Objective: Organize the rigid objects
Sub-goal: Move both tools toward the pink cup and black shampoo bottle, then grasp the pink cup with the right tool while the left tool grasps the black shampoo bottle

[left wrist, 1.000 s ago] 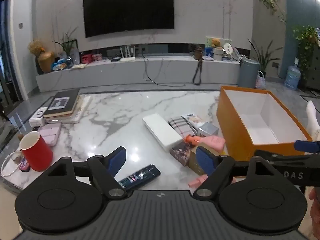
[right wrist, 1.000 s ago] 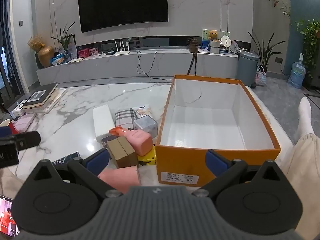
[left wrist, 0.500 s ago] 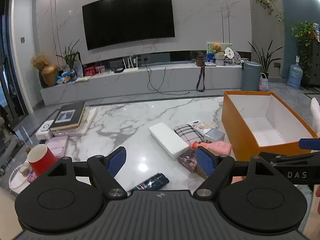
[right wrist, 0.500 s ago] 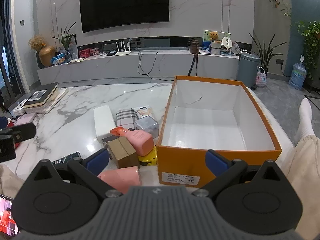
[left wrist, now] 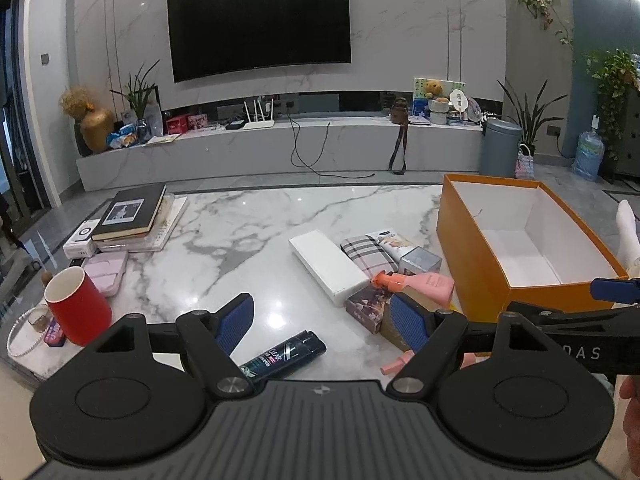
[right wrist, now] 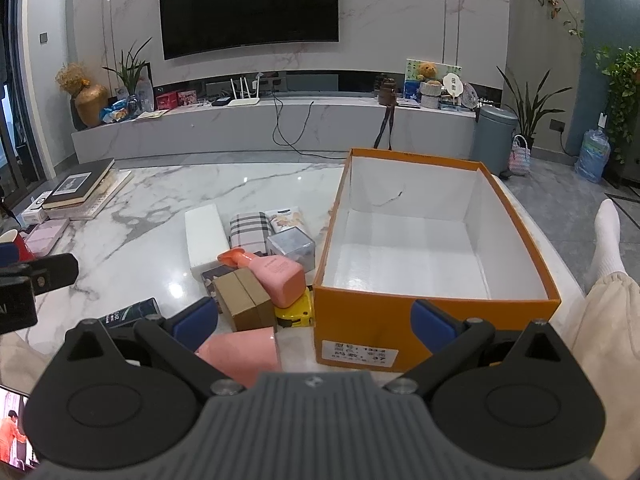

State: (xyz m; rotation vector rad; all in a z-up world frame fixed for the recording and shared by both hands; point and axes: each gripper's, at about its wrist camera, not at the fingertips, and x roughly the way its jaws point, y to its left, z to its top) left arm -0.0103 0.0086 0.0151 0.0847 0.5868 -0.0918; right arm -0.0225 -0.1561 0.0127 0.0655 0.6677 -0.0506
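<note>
The left tool [left wrist: 324,318] is held above the near edge of the marble worktop [left wrist: 248,232] with its jaws spread wide and nothing between them. The right tool [right wrist: 314,322] is likewise spread wide and holds nothing; it sits just near of the orange box [right wrist: 436,320].

The orange box stands on the right side of the worktop, open at the top, with a white interior that holds no items. A printed label is on its near wall.

The loose items lie in a cluster immediately left of the box:
- A white rectangular box [right wrist: 205,236] lies flat at the far left of the cluster.
- A plaid case [right wrist: 248,230] lies beside it, to the right.
- A small silver cube box [right wrist: 291,245] sits right of the plaid case, close to the orange box wall.
- A pink bottle [right wrist: 276,276] with an orange cap lies on its side, resting on the items beneath it.
- A brown cardboard box [right wrist: 244,300] sits near of the pink bottle, touching it.
- A yellow tape measure [right wrist: 296,312] lies between the cardboard box and the orange box.
- A pink flat box [right wrist: 240,354] lies nearest, partly hidden by the right tool.

A dark shampoo bottle [left wrist: 284,356] lies on its side, apart from the cluster, just beyond the left tool's fingers.

At the left end of the worktop stand a red cup [left wrist: 78,310], a pink case [left wrist: 106,276] and a stack of books [left wrist: 132,216].
</note>
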